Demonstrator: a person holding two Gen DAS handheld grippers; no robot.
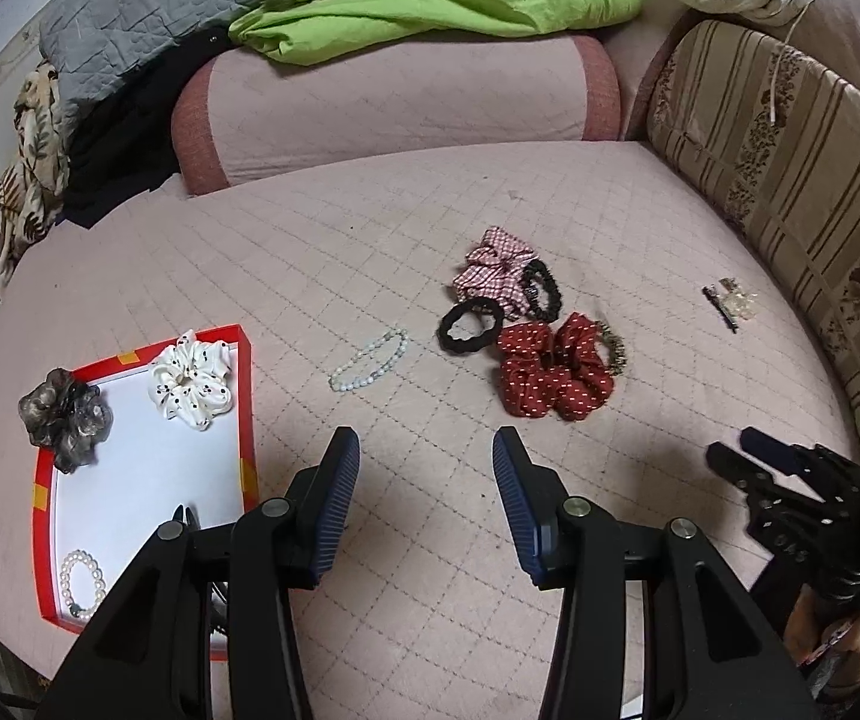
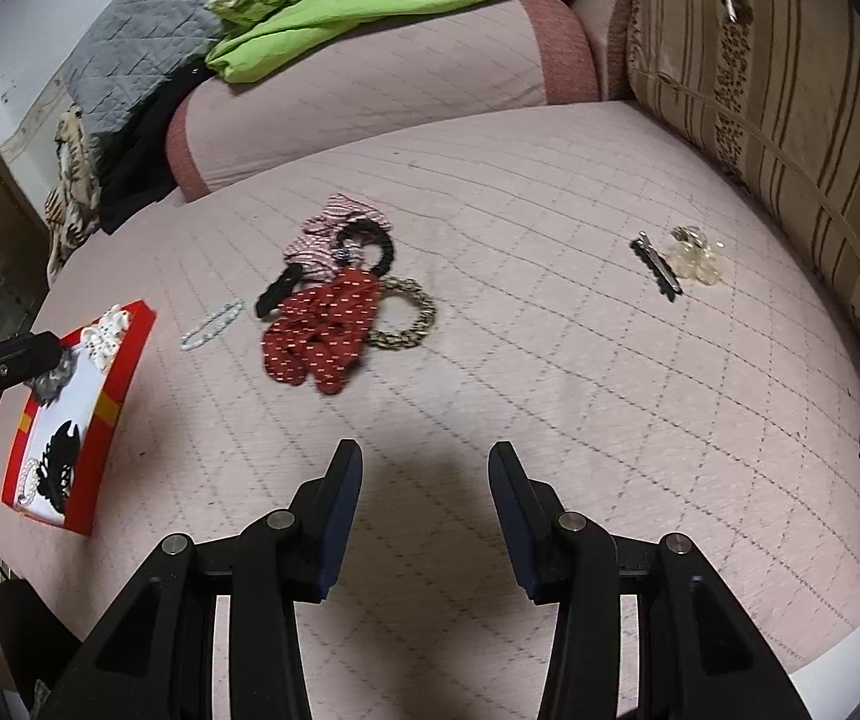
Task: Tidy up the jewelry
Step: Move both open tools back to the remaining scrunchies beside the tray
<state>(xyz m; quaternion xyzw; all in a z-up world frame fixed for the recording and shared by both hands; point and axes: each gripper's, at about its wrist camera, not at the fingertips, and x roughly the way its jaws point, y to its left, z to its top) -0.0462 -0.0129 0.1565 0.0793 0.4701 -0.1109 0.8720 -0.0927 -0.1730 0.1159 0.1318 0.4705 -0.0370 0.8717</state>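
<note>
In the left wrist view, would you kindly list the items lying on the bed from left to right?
Grey scrunchie → white scrunchie → pale bead bracelet → black hair tie → red dotted scrunchie → black hair clip.

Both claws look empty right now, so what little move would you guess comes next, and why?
Probably the left gripper eases forward toward the pale bead bracelet. Its jaws are open and empty, that bracelet lies loose on the quilt nearest the red box, and a pearl bracelet already sits inside. The right gripper is open too, but farther off.
</note>
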